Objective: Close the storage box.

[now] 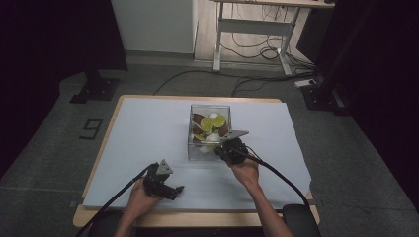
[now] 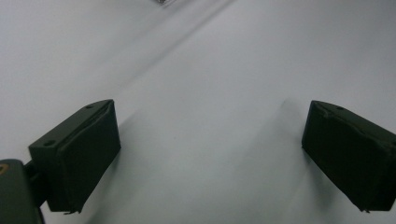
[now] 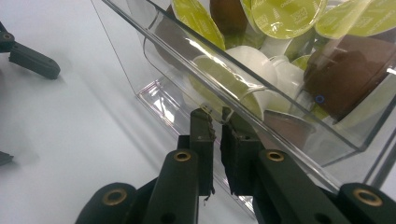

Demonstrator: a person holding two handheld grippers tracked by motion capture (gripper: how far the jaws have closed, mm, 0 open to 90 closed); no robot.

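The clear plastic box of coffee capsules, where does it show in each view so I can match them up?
High view: the clear plastic box sits at table centre, right gripper at its near right corner.
Left gripper view: white table cover between open jaws; a small clear edge at the top may be the box.
Right gripper view: box wall fills the upper right, jaws closed on its rim.
Shared landmark: the white table cover.

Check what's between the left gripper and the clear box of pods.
Nothing: in the high view, bare white table cover runs from the left gripper to the clear box. The left gripper view shows bare cover too.
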